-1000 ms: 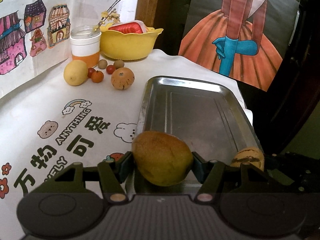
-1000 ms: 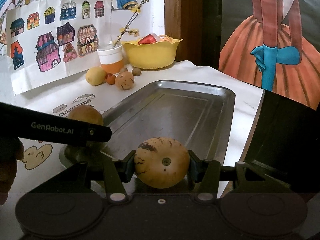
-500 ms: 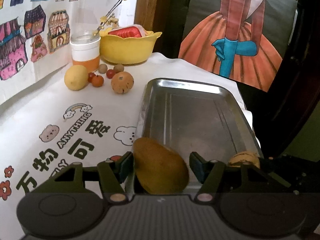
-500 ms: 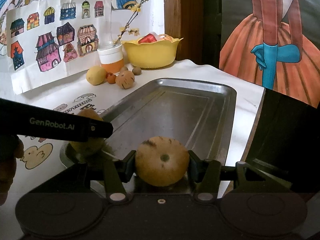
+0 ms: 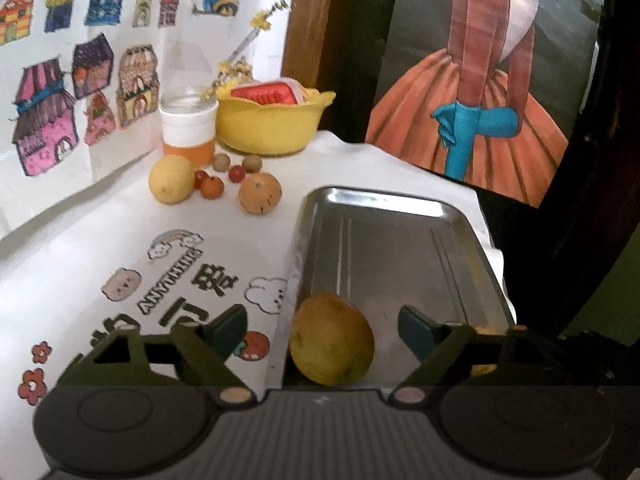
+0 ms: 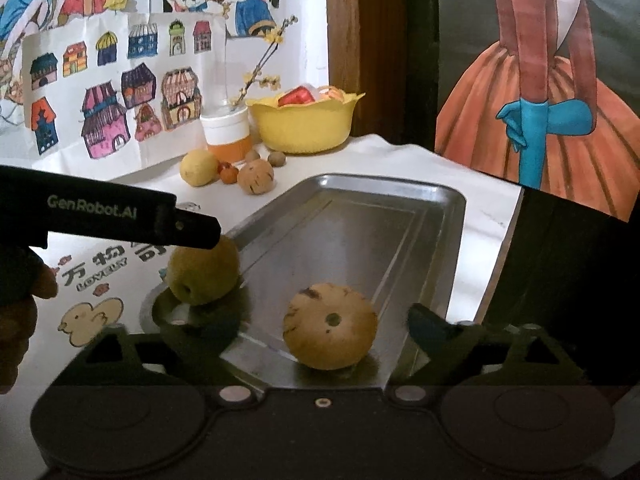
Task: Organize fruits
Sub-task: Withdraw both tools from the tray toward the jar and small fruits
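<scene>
So both grippers have just been opening up. The left gripper [image 5: 320, 326] is spread wide now with the greenish-yellow pear-like fruit [image 5: 331, 339] sitting loose between its jaws, neither pad touching it. Same deal on the right gripper [image 6: 324, 322]: jaws apart, and the round tan speckled fruit with the dark dimple [image 6: 330, 326] rests free between them.

Using the long rectangular steel tray [image 6: 440, 200] as the landmark: the tan fruit is on the tray floor at its near end, and the pear-like one is in the tray's near left corner, right up against the rim.

Beyond the tray's far left corner, the rest of the fruit is waiting on the white printed surface [image 5: 100, 240]: a yellow lemon [image 5: 171, 179], a few small red-orange ones [image 5: 212, 187], a second tan speckled fruit [image 5: 260, 193], all in front of the yellow plastic bowl [image 5: 272, 128].

What I'd worry about: both fruits are round and sitting on slick metal, so backing a gripper out at an angle could let a jaw clip one and send it rolling. The corner one looks likeliest to hop the low rim. The two grippers are also close together at that end, so they could bump each other.
</scene>
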